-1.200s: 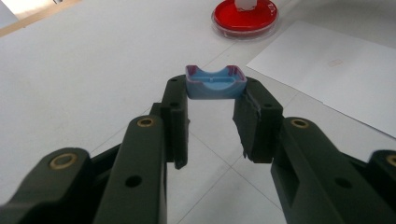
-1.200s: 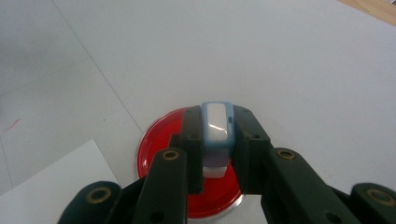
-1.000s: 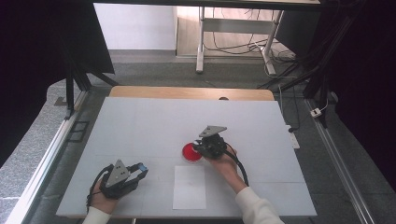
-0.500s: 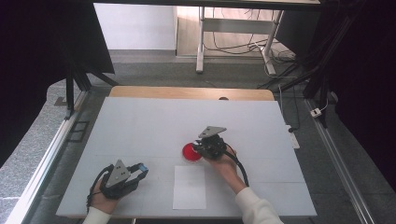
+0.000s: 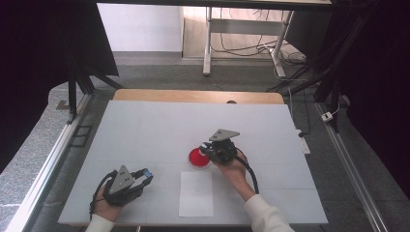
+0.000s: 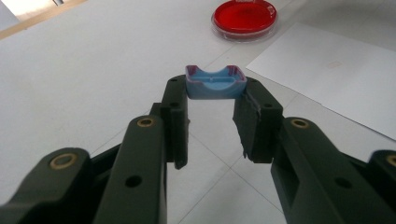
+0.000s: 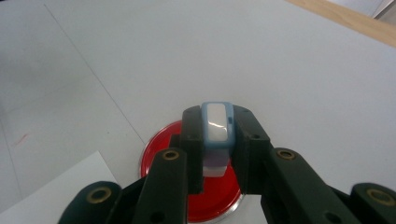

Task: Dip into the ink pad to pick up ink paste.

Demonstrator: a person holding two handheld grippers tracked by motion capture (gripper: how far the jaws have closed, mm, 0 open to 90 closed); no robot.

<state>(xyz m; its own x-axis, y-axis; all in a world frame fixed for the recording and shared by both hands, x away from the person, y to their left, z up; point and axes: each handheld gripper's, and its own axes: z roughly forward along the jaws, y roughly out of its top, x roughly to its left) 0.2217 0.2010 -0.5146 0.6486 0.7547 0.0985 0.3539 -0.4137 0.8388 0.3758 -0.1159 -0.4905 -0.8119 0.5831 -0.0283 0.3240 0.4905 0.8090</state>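
A round red dish [image 5: 198, 157] sits on the white table [image 5: 145, 125]. It is flat and shiny, with a clear rim, and the inside is all red. It looks like see-through plastic with smooth red stuff filling it.

The right gripper [image 7: 216, 135] hangs just over the dish. Its two black jaws squeeze a small blue and white piece [image 7: 217, 123]. The piece stands on its thin edge, and its white face is glossy with round corners. In the high view this gripper [image 5: 209, 152] is right at the edge of the dish.

The left gripper [image 6: 215, 98] is near the front left of the table, well apart from the dish. Its jaws pinch a little blue tray [image 6: 215, 82] by both ends. The tray is shaped like a tiny tub with a dip in the top edge, and it looks like smooth plastic.

A flat white sheet of paper [image 5: 196, 193] lies near the dish, close to the person.

Nothing has moved since a second ago. Both hands stay in the same spots, and the dish and paper lie as before.
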